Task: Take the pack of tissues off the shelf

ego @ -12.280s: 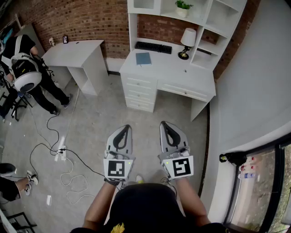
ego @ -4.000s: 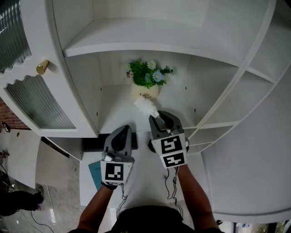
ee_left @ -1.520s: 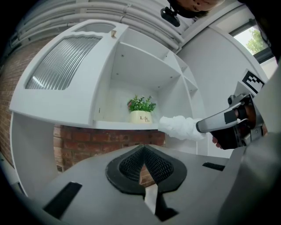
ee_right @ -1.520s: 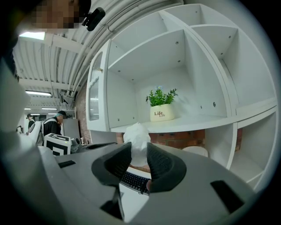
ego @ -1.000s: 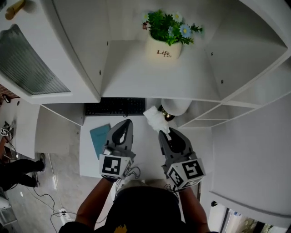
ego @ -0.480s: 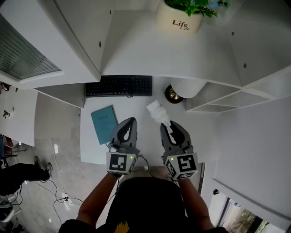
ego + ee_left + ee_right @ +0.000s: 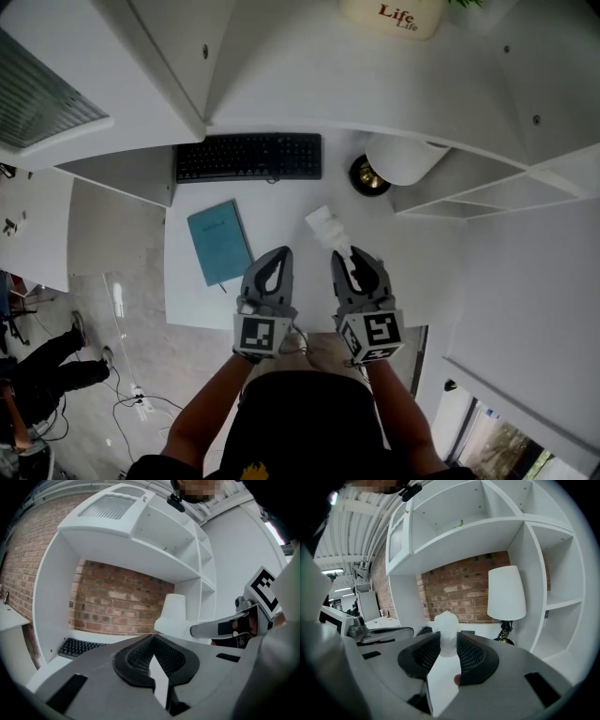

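Observation:
The pack of tissues (image 7: 325,228) is a white, soft bundle that sticks out ahead of my right gripper (image 7: 352,257), which is shut on it above the white desk (image 7: 281,211). In the right gripper view the pack (image 7: 447,629) is pinched between the two dark ribbed pads (image 7: 471,656). My left gripper (image 7: 277,255) hangs beside it on the left, jaws together and nothing between them; its tips (image 7: 151,638) meet in the left gripper view. The shelf (image 7: 309,75) that bore the pack lies above and farther back.
On the desk lie a black keyboard (image 7: 248,157) and a blue book (image 7: 218,242). A lamp with a white shade (image 7: 403,155) stands at the back right. A white plant pot (image 7: 392,17) sits on the shelf. A person (image 7: 47,370) stands on the floor at the left.
Both grippers have come down from shelf height toward the desk, the right one still carrying the tissue pack. The plant pot has slid to the top edge of the view.

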